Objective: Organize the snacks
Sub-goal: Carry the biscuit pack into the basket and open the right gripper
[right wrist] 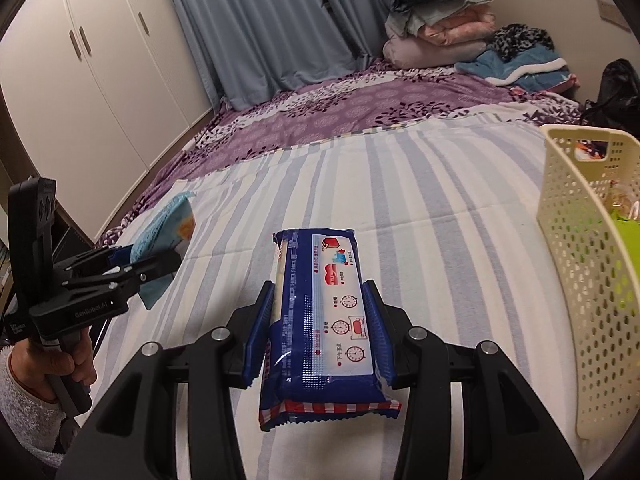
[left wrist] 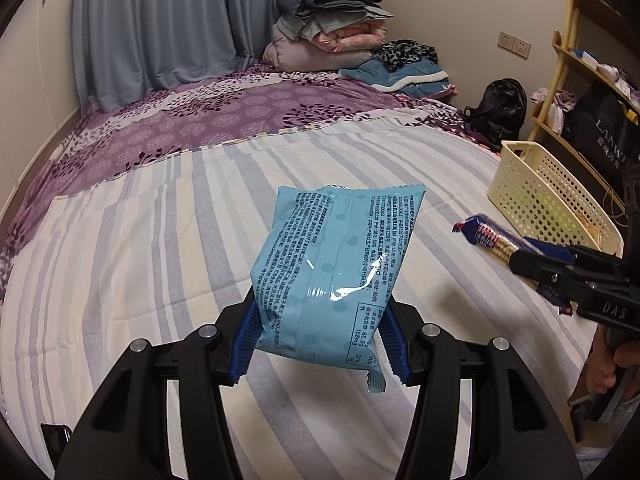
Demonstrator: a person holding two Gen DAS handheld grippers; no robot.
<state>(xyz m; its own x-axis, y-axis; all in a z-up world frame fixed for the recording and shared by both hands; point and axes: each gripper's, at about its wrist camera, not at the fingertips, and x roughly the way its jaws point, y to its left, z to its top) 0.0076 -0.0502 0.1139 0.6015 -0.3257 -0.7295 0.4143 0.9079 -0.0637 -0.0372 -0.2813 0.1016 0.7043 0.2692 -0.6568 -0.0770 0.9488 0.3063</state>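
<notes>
Your left gripper [left wrist: 320, 344] is clamped on the light blue snack bag [left wrist: 336, 272], and your right gripper [right wrist: 318, 336] is clamped on the dark blue biscuit pack [right wrist: 326, 320], both above the striped bedsheet [left wrist: 140, 240]. Carry the biscuit pack over the cream perforated basket [right wrist: 576, 280]'s rim first, lowering it inside before letting go.

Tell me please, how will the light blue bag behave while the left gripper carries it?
The light blue bag looks puffy and light; it probably dents between the left gripper's pads. Its glossy film may be slippery, so it could slide. It stands up past the fingers, so it likely holds its shape rather than flopping.
</notes>
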